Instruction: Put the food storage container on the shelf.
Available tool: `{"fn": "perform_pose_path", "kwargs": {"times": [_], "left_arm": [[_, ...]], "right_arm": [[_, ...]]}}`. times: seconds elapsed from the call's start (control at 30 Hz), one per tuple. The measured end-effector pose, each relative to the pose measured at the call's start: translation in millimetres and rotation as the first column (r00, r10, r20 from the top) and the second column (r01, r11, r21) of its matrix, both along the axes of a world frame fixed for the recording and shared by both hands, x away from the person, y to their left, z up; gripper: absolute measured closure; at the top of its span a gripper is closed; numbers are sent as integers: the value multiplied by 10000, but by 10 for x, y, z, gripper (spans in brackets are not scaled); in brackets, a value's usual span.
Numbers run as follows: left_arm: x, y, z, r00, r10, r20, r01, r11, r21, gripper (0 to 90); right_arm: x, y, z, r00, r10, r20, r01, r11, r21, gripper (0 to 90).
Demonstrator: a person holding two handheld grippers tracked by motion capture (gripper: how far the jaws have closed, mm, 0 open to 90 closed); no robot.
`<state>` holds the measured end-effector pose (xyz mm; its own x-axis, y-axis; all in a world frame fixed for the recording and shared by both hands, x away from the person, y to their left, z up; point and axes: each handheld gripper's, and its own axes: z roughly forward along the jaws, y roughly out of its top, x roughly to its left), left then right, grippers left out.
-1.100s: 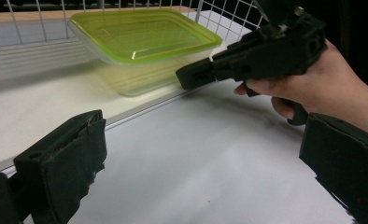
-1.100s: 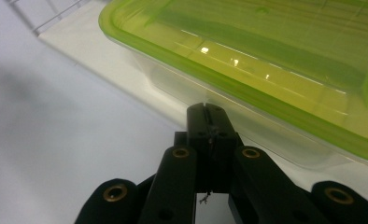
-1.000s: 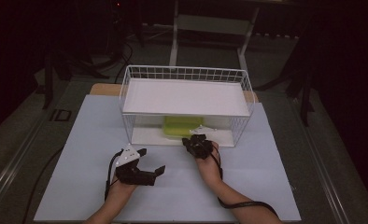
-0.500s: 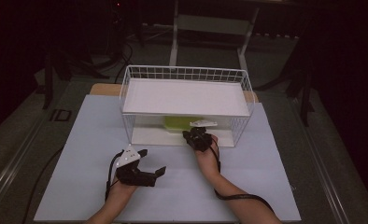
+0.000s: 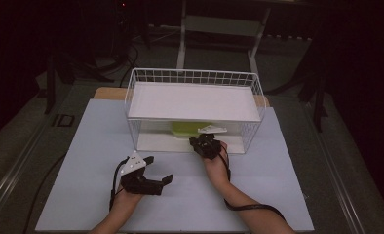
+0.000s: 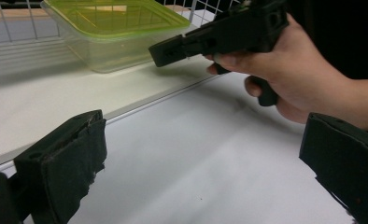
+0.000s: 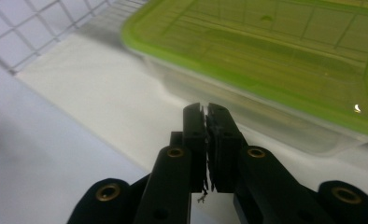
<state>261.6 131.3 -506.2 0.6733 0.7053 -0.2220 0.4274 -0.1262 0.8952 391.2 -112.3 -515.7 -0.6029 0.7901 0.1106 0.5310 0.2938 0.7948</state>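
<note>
Green-lidded container (image 7: 285,70) is seen on lower shelf of wire rack (image 5: 146,80), at 12 o'clock of right tool (image 7: 206,114), jaws nearly together, nothing held. Jaws should be spread before rim is approached. Left tool (image 5: 157,171) is held apart, idle on desk (image 5: 83,146).

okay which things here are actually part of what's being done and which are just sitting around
In use:
- container with green lid, on the rack's lower shelf
- right hand-held gripper, jaws together, just short of the container
- white wire rack holding it

Standing by:
- left hand-held gripper, open over the table
- white table
- metal frame beyond the table
</note>
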Motion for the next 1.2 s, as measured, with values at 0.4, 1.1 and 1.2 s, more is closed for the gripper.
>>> {"fn": "perform_pose_path", "kwargs": {"times": [0.4,1.1,1.2], "left_arm": [[-1,-11,23,9991,-350,239,363,9979,-543,14],[-97,-81,261,9736,-2214,556,2250,9717,-720,14],[-118,-74,263,9734,-2240,485,2269,9716,-675,14]], "right_arm": [[-359,-20,182,9961,744,467,-770,9954,568,462],[-778,-511,410,9816,1841,506,-1891,9739,1254,170],[-824,-560,429,9815,1838,543,-1893,9738,1260,170]]}}
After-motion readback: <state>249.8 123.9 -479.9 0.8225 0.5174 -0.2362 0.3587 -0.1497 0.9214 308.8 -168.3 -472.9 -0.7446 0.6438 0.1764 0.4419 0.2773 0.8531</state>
